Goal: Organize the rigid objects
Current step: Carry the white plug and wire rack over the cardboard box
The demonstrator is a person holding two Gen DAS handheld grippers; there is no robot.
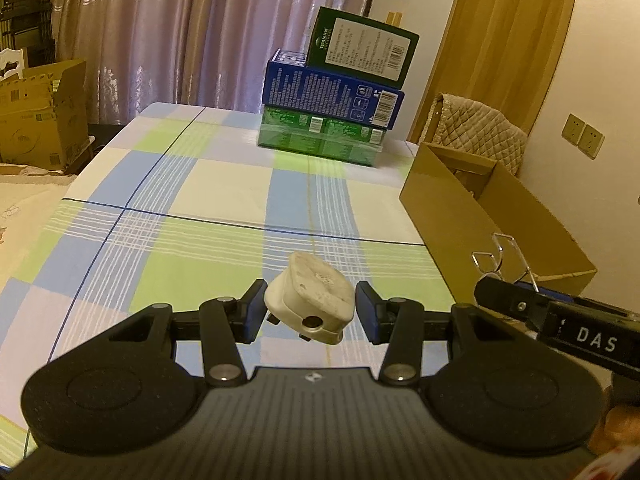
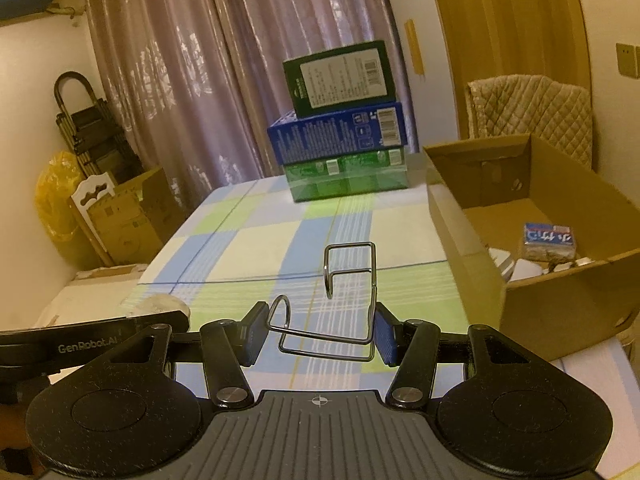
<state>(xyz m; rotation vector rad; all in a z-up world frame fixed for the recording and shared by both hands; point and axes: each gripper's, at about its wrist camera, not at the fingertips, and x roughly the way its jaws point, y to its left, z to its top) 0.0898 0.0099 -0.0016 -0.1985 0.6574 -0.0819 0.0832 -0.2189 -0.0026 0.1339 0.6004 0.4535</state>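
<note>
My left gripper (image 1: 310, 312) is shut on a white three-pin plug (image 1: 310, 300), held above the checked tablecloth (image 1: 200, 240). My right gripper (image 2: 318, 330) is shut on a bent metal wire hook (image 2: 348, 280), its frame pinched between the blue pads. In the left wrist view the right gripper (image 1: 496, 280) and the wire hook (image 1: 500, 256) show at the right edge. The left gripper's arm (image 2: 92, 344) with the plug (image 2: 164, 306) shows at the left of the right wrist view. An open cardboard box (image 2: 472, 240) stands on the table to the right.
A stack of three boxes (image 1: 340, 92), green, blue and dark green, stands at the table's far end. The open cardboard box holds a blue-and-white packet (image 2: 550, 240) and white items. A padded chair back (image 2: 532, 108) is behind it. Another carton (image 1: 40, 120) sits off the table's left side.
</note>
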